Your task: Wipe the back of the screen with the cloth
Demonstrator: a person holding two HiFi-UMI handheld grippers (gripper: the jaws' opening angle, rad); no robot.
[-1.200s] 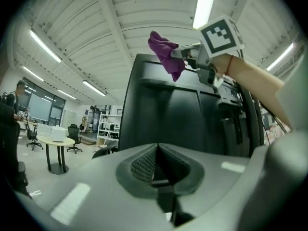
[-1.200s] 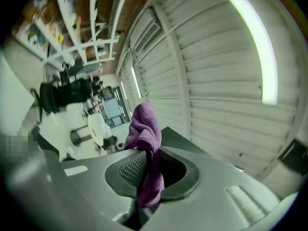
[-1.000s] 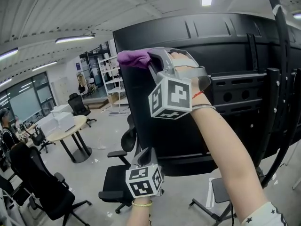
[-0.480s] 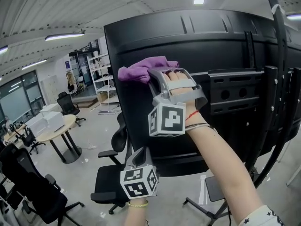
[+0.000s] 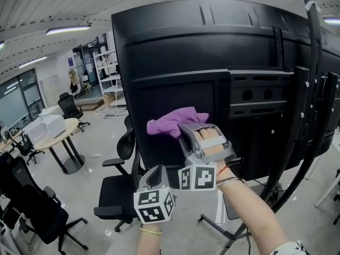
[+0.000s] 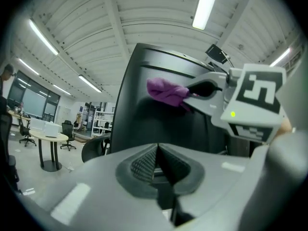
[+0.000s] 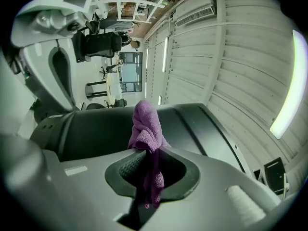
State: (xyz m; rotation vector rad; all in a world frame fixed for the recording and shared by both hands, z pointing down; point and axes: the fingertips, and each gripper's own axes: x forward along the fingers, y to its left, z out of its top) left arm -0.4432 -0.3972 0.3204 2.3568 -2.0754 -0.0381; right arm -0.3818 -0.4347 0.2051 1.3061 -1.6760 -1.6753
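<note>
Lowered down the screen (image 5: 175, 62), right gripper (image 5: 180, 128) pinches the cloth (image 5: 171, 122) between its jaws; left gripper (image 5: 151, 175) is closed.

**Left gripper** (image 5: 152, 175) and **right gripper** (image 5: 183, 127): grey moulded shells, each bearing a marker cube (image 5: 154, 205) of black-and-white squares. The jaws are lined with dark ribbed pads (image 6: 144, 163). The right gripper carries a green indicator light (image 6: 233, 113).

**Right wrist:** red cord (image 5: 223, 169), thin bangle (image 5: 229, 180).

**Left wrist:** gold bracelet (image 5: 151, 230).

**Sleeve** (image 5: 291, 247): white, black stars.

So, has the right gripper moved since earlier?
Yes. The right gripper carried the cloth down the screen, from near its top edge to the lower edge of the bracket.
</note>
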